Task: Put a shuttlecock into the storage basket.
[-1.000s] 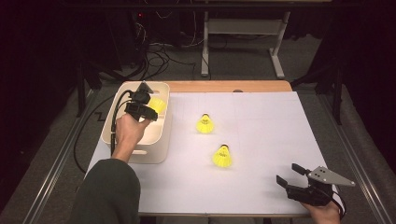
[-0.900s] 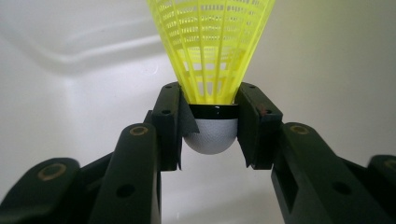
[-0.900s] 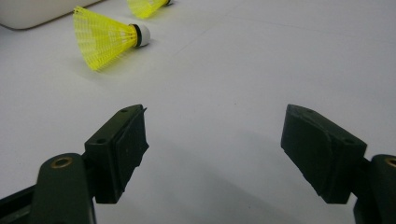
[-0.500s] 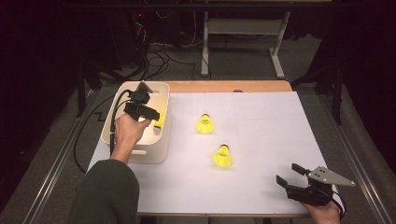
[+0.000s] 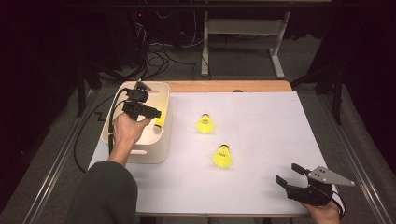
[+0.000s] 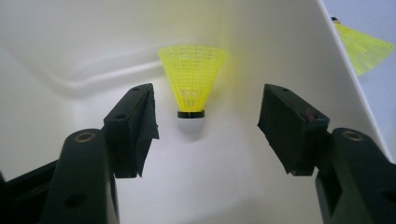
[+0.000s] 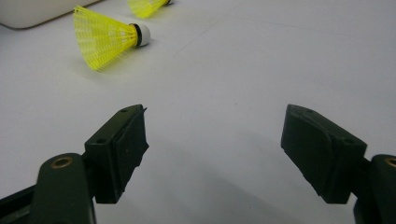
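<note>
Dropping yellow plastic-skirted shuttlecock with white cork tip (image 6: 192, 88) into white rounded plastic bin (image 5: 161, 140): it lies on bin floor, between but clear of our left gripper (image 6: 208, 121) pads. Jaws just been opening, now wide, nothing pinched, since release looks done. Two more yellow shuttlecocks (image 5: 205, 124) (image 5: 222, 156) lie on white table sheet (image 5: 261, 121), near bin, likely next. Our right gripper (image 5: 292, 175) rests at near table edge, jaws wide, empty, out of way.
</note>
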The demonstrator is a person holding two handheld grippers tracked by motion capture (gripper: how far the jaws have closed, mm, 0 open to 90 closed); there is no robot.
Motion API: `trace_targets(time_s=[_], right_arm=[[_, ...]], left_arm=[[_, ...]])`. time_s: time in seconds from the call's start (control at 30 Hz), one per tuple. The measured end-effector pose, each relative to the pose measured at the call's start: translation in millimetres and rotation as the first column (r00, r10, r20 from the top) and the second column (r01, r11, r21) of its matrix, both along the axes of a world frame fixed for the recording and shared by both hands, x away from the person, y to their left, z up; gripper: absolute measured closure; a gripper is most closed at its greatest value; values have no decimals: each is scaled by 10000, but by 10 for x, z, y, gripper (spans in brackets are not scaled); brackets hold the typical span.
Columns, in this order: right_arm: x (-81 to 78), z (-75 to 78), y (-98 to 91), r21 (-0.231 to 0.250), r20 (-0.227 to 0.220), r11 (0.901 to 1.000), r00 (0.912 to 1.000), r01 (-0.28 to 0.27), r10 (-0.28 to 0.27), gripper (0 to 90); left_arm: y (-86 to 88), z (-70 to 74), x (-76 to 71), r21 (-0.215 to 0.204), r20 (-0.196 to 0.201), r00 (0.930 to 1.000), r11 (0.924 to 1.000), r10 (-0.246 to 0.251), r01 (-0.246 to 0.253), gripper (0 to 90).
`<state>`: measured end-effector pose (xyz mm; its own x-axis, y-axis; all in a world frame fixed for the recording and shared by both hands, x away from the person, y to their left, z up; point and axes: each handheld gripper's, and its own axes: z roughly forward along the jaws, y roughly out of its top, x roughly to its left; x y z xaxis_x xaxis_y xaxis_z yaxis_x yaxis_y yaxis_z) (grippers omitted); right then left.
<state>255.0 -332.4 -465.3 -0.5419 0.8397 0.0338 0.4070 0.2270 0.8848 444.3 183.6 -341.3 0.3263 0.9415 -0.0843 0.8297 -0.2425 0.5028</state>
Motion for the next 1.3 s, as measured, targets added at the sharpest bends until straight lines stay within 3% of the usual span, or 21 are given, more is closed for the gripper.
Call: trace_targets(time_s=[0.87,1.3], right_arm=[[2,0,2,-18,15,10000,10000,-3,3,228],[2,0,2,-28,22,10000,10000,-1,1,228]], left_arm=[[-66,197,-152,-288,987,9945,9988,-359,390,371],[-152,279,-217,-306,1143,9908,9966,-723,763,384]])
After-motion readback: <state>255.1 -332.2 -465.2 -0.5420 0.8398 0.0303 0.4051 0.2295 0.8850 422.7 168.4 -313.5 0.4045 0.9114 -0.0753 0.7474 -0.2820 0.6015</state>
